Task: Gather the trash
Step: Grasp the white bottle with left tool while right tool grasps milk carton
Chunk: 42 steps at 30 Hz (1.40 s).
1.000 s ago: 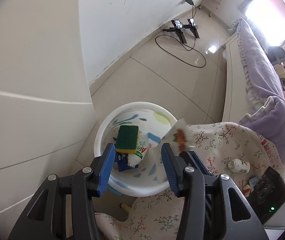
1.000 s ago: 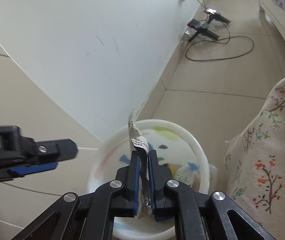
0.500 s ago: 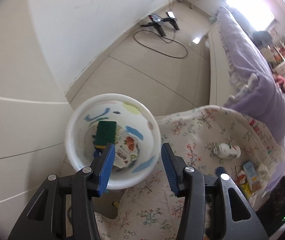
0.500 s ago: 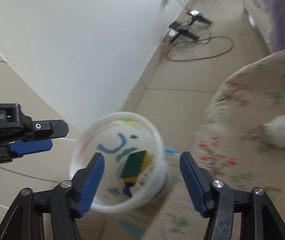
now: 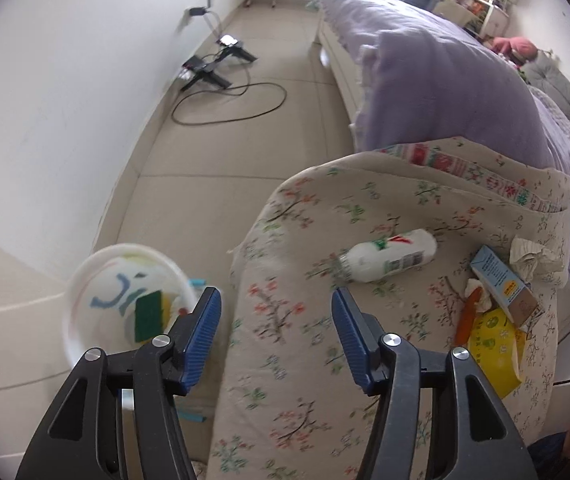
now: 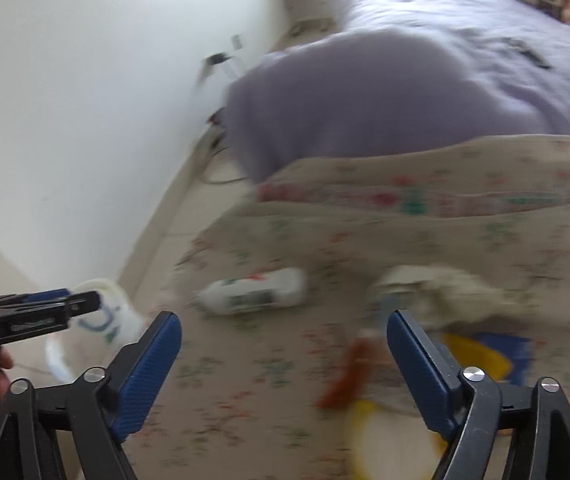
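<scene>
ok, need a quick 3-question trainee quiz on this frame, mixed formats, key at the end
1. True or false: the left gripper and the right gripper are both open and hold nothing.
2. Multiple choice: the green-and-yellow scrub sponge lies
A) on the floral cloth
B) inside the white round trash bin with coloured marks
C) on the purple bed
3. Fill in: the white plastic bottle with a red-and-green label lies on its ____ on the floral-print cloth.

Key
1. True: both pairs of jaws stand wide apart, with nothing between them.
2. B: it sits in the white round trash bin with coloured marks, on the floor beside the cloth.
3. side
</scene>
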Motion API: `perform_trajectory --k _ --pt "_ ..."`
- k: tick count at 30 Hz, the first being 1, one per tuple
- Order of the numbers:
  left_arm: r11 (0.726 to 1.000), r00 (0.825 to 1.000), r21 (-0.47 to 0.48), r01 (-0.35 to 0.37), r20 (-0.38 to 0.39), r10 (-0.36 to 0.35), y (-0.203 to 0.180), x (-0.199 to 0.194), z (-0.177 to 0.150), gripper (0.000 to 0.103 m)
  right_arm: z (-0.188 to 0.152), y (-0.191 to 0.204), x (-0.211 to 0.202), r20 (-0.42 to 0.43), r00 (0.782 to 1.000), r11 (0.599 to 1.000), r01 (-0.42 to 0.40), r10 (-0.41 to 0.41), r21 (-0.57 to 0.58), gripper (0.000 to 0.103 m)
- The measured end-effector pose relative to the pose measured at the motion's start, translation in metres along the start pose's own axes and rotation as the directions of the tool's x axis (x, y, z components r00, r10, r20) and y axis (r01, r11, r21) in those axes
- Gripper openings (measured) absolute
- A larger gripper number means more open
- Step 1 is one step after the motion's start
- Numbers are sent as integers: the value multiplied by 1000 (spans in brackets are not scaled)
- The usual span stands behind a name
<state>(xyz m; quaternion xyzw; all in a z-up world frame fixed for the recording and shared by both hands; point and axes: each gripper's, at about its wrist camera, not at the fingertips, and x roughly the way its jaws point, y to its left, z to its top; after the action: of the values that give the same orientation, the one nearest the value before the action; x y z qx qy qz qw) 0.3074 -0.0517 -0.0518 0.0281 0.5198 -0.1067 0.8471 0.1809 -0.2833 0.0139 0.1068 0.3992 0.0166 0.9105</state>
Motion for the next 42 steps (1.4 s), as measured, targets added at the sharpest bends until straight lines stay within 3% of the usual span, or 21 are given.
perform_trajectory --k 2,6,9,12,14,20,22,23,24,28,35,42 --pt "998 1000 65 -3 6 2 -24 8 6 62 -1 -29 0 -9 999 997 34 -33 70 89" --pt "978 1000 208 -1 0 1 -69 29 13 64 -11 -75 12 -72 997 973 27 -11 231 89" --pt "938 999 345 8 -35 4 -105 51 14 70 -14 -87 17 -99 995 964 29 -3 263 89" --pt "874 998 485 -35 -30 56 -137 72 16 70 -13 -88 22 -116 993 963 10 22 269 89" --pt "842 996 537 -58 -30 88 -148 86 18 71 -12 -85 25 -129 991 966 0 34 258 89" --pt "810 979 573 -122 -67 194 -153 125 17 72 -14 -89 22 -143 989 966 -6 45 257 89" --pt "819 979 560 -124 -63 192 -151 129 19 70 -15 -94 22 -149 988 963 5 37 271 89" --pt "834 982 541 -111 -67 175 -149 128 21 57 -16 -95 23 -151 988 961 10 33 277 89" --pt "853 984 514 -88 -89 155 -145 128 25 51 -17 -96 24 -154 988 959 15 30 282 89" --pt "907 986 421 11 -153 59 -128 122 31 39 -20 -92 32 -192 981 965 17 34 261 89" --pt "961 981 257 105 -188 -57 -103 98 26 38 -26 -77 45 -213 977 975 37 11 221 89" --pt "979 981 149 139 -153 -117 -87 59 6 38 -27 -56 60 -212 975 985 103 -71 142 89"
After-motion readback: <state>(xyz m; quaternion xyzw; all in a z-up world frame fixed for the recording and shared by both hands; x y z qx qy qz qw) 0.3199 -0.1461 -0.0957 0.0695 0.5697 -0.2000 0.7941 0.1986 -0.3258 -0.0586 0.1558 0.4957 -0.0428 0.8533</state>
